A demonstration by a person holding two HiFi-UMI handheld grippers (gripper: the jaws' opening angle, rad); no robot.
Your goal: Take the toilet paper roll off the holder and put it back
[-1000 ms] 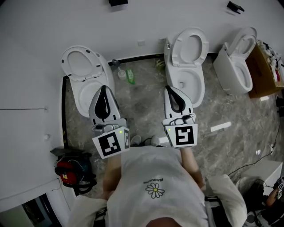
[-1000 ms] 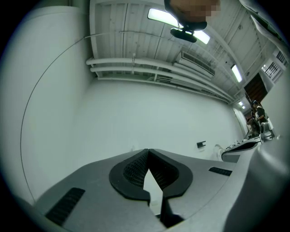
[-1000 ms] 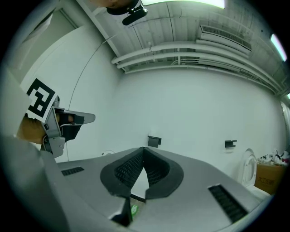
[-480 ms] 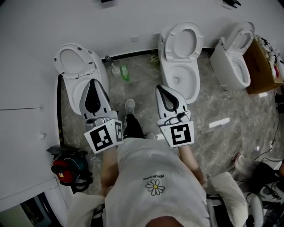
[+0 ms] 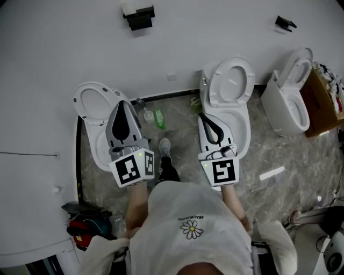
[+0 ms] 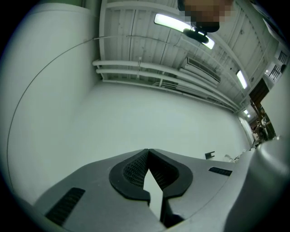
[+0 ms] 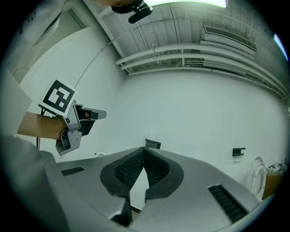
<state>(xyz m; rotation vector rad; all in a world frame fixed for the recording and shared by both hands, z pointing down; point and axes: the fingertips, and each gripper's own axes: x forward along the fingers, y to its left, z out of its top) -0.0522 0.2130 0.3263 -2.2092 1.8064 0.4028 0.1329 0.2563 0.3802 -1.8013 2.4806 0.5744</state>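
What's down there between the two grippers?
In the head view, the person's shoe and dark trouser leg show between the left gripper and the right gripper.

A grey marbled floor [image 5: 180, 126] meets the white wall. Three white toilets stand on it, left [image 5: 92, 101], middle [image 5: 232, 86] and right [image 5: 287, 107]. A green bottle [image 5: 158, 117] stands between the first two; a cardboard box [image 5: 323, 102] sits far right.

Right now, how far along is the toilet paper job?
Done: nothing visible. The white roll appears to sit on the black wall holder. In hand: nothing. The left gripper and right gripper have their fingers closed and empty, and are held out short of the holder. Left: take the roll off, then put it back.
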